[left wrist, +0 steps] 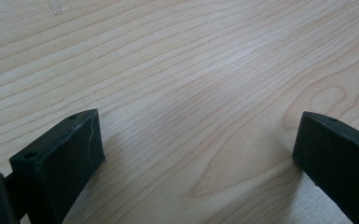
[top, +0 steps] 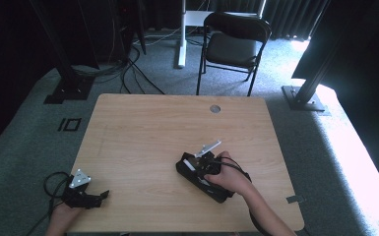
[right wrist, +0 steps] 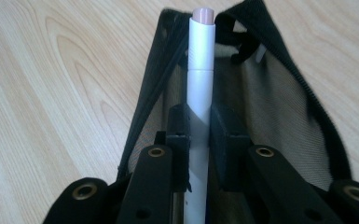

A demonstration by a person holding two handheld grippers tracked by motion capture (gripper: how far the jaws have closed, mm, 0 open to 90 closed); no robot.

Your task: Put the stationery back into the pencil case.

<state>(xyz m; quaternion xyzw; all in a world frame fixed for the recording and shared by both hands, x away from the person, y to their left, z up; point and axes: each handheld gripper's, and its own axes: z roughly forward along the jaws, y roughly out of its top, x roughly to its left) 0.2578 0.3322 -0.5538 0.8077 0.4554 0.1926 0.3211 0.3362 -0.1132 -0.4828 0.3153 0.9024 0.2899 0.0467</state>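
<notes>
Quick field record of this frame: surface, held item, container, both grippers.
surface: light wooden table
held item: white cylindrical pen with pinkish tip
container: black fabric zip pouch, open, lying on the table under the pen
right gripper: shut on the pen, above the pouch opening
left gripper: open, nothing between its fingers, near the table's front left edge

Table [right wrist: 51, 93]: pale wood, smooth matt grain. Pouch [right wrist: 279, 107] in front of my right gripper [right wrist: 199, 126]: black woven mesh cloth. Pen [right wrist: 200, 70] above pouch: smooth white plastic, slight sheen.
</notes>
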